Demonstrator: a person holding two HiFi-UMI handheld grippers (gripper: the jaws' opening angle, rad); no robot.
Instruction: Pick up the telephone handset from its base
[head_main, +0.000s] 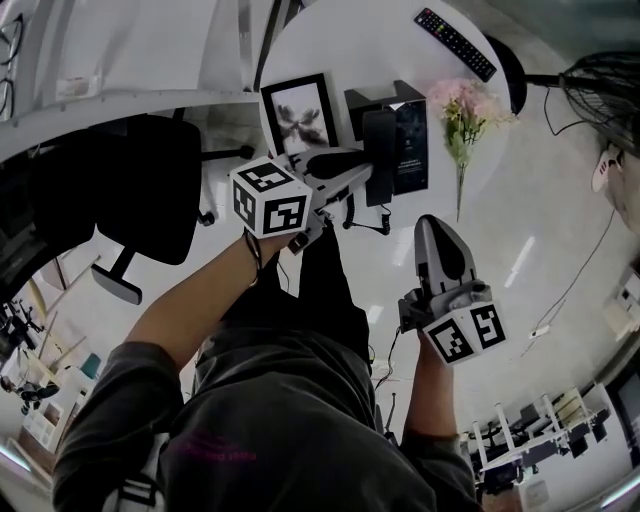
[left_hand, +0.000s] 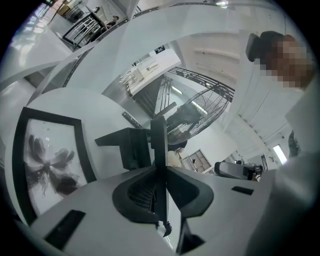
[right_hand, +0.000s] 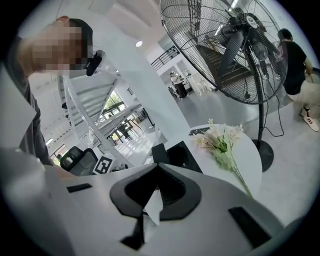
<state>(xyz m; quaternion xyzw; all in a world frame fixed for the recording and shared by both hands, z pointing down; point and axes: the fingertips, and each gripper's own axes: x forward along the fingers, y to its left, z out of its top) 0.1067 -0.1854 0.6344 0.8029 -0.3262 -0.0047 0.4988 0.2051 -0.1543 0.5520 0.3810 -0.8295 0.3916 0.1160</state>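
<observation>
The telephone handset (head_main: 378, 150) is gripped by the left tongs (head_main: 362, 170), against the left side of its base (head_main: 410, 150) on the round white desk (head_main: 330, 40). The right tongs (head_main: 437, 228) are held closed and empty, nearer.

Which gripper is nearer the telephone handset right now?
Left. The left gripper is clamped on the handset; the right gripper hangs well apart from it, holding nothing.
</observation>
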